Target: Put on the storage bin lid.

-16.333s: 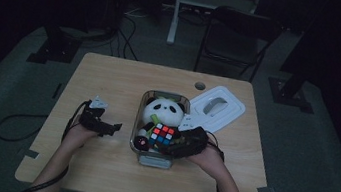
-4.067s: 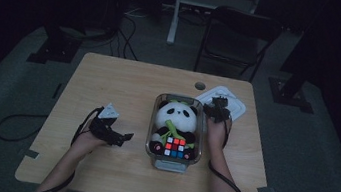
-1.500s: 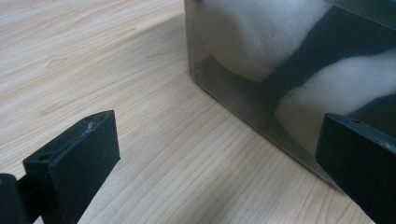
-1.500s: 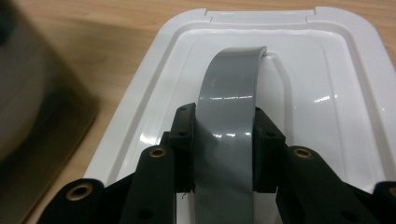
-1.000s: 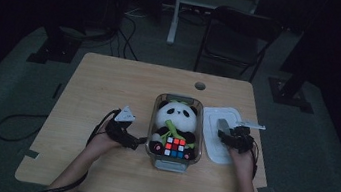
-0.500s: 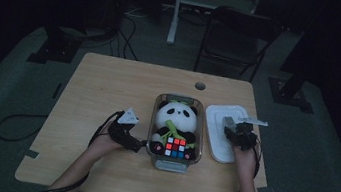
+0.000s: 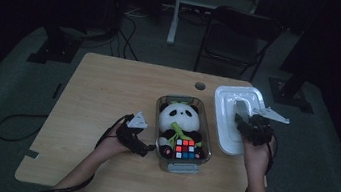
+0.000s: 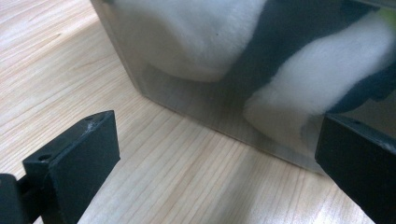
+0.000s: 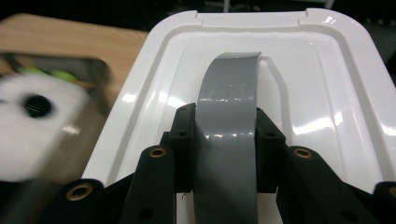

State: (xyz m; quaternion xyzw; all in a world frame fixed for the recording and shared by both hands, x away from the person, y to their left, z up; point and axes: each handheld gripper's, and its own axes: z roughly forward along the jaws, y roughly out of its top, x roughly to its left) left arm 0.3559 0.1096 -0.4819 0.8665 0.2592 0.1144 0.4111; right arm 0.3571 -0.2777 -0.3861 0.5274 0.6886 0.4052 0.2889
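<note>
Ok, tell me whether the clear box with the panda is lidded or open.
Open. The clear box shows the panda and cube uncovered, while the white lid is beside it, its grey handle clamped in the right gripper.

In the left gripper view the clear box (image 8: 196,100) runs off the top and right edges, and the panda (image 8: 280,70) shows through its wall as blurred patches. In the right gripper view the panda (image 9: 32,130) at nine o'clock is smeared, and the lid's grey handle (image 9: 226,140) is cut off at six o'clock.
</note>
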